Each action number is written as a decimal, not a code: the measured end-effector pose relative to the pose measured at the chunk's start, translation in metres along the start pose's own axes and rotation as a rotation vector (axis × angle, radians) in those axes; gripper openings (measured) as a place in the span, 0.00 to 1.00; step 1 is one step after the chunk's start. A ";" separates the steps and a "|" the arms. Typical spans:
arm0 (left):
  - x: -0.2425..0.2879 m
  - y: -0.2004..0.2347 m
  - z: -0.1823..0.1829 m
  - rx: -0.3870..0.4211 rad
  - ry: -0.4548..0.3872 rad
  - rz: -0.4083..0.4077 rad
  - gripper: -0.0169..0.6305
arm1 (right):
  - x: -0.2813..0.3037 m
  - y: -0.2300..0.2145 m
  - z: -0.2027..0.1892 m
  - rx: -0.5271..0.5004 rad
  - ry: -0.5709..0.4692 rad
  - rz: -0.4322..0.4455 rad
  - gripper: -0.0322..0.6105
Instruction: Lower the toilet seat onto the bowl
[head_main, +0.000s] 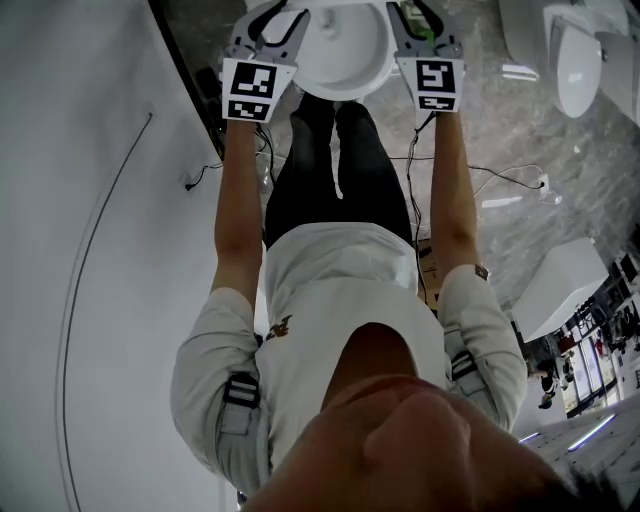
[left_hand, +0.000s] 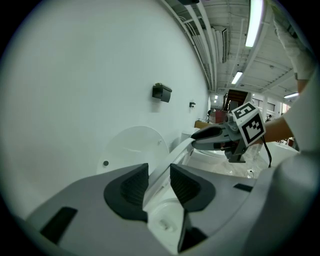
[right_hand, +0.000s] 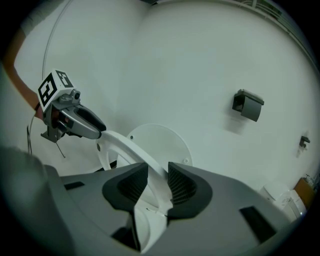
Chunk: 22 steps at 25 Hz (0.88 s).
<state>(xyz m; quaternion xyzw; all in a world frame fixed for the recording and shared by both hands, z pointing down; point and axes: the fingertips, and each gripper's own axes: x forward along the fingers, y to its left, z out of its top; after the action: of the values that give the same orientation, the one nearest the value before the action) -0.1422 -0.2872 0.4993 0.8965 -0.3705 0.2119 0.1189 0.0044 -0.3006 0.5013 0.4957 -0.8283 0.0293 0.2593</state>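
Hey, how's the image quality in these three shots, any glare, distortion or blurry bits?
Left gripper view: strong fisheye, dark corners, ceiling light strip blown out. Right gripper view: same fisheye bending the wall, even soft light, toilet seat crisp. Head view: evenly lit, floor sharp, nearest foreground soft.

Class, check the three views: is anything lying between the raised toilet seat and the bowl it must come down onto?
Nothing visible does. The toilet seat is held in the jaws of the left gripper and right gripper; the bowl below looks bare.
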 end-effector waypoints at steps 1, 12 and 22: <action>-0.001 -0.001 0.001 -0.002 0.004 0.005 0.25 | -0.002 0.000 0.001 0.000 0.000 0.006 0.27; -0.014 -0.024 -0.012 -0.026 0.017 0.096 0.26 | -0.024 0.012 -0.013 -0.028 -0.015 0.074 0.27; -0.035 -0.040 -0.036 -0.031 0.028 0.131 0.26 | -0.042 0.038 -0.028 -0.052 -0.016 0.122 0.28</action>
<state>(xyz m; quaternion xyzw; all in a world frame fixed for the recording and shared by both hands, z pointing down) -0.1461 -0.2243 0.5130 0.8653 -0.4301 0.2259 0.1235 -0.0004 -0.2391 0.5144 0.4379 -0.8594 0.0198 0.2632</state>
